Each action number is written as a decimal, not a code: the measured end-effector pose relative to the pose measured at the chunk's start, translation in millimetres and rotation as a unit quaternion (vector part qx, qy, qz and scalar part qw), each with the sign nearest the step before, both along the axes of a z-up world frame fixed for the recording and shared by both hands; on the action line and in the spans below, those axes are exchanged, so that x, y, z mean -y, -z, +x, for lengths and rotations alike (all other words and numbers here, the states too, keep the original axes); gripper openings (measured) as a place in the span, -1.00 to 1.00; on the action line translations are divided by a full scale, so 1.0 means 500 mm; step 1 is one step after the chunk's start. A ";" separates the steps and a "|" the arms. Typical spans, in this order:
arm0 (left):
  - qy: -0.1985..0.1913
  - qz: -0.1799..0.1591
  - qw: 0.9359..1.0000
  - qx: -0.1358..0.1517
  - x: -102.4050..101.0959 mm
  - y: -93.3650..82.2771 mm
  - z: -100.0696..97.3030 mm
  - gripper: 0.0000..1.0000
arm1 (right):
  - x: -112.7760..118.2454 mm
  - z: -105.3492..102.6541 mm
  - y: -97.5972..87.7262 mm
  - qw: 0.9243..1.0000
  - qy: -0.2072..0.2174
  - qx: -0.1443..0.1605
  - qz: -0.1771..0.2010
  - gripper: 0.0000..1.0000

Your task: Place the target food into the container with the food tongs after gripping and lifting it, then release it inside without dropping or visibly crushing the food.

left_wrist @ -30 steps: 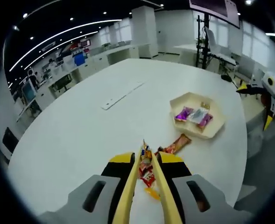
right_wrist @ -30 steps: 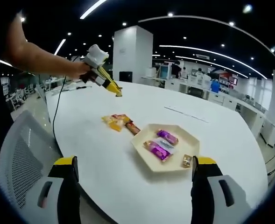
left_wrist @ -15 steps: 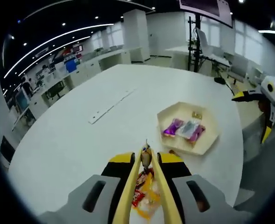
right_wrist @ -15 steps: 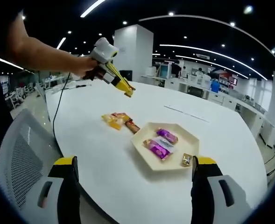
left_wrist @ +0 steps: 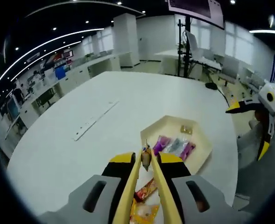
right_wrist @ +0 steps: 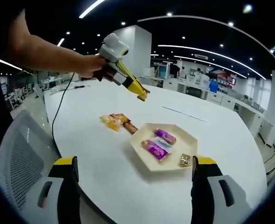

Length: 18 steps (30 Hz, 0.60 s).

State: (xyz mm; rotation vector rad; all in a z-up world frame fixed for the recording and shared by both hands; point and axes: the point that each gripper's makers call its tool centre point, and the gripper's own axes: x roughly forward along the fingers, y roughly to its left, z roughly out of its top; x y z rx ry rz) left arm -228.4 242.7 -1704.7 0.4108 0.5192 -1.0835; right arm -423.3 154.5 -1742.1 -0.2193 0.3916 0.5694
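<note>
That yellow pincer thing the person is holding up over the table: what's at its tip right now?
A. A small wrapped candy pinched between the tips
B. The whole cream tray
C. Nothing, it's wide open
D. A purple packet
A: the left gripper has its yellow tips closed on a small wrapped candy, held in the air near the cream tray.

A large round white table (left_wrist: 81, 121) stands in an open-plan office under a dark ceiling with long curved light strips (right_wrist: 212, 49) and small spotlights. A square white pillar (right_wrist: 133, 49) rises beyond it, with rows of white desks (left_wrist: 72, 77) farther off. A grey mesh chair (right_wrist: 20, 154) sits near its edge
</note>
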 end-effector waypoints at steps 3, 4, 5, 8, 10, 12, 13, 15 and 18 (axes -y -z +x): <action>0.010 -0.005 1.000 0.000 0.029 -0.005 -0.005 -0.72 | 0.001 0.001 -0.001 1.000 0.002 0.001 -0.001 0.99; 0.012 -0.006 1.000 -0.001 0.035 -0.005 -0.006 -0.72 | 0.001 0.001 -0.002 1.000 0.002 0.001 0.000 0.99; 0.014 -0.008 1.000 0.000 0.042 -0.006 -0.006 -0.72 | 0.001 0.002 -0.002 1.000 0.003 0.002 -0.001 0.99; 0.021 -0.012 1.000 0.000 0.063 -0.010 -0.011 -0.72 | 0.003 0.002 -0.002 1.000 0.004 0.002 0.000 0.99; 0.025 -0.016 1.000 -0.001 0.079 -0.013 -0.014 -0.72 | 0.003 0.003 -0.003 1.000 0.005 0.003 0.002 0.99; 0.032 -0.017 0.999 -0.002 0.096 -0.015 -0.021 -0.72 | 0.003 0.003 -0.003 1.000 0.005 0.002 0.001 0.99; 0.035 -0.019 0.999 -0.005 0.102 -0.016 -0.024 -0.72 | 0.003 0.004 -0.003 1.000 0.004 0.003 0.001 0.99; 0.040 -0.019 0.999 -0.003 0.117 -0.019 -0.029 -0.72 | 0.002 0.003 -0.003 1.000 0.004 0.002 0.001 0.99; 0.053 -0.025 0.998 0.004 0.135 -0.028 -0.039 -0.69 | 0.002 0.003 -0.004 1.000 0.005 0.003 0.004 0.99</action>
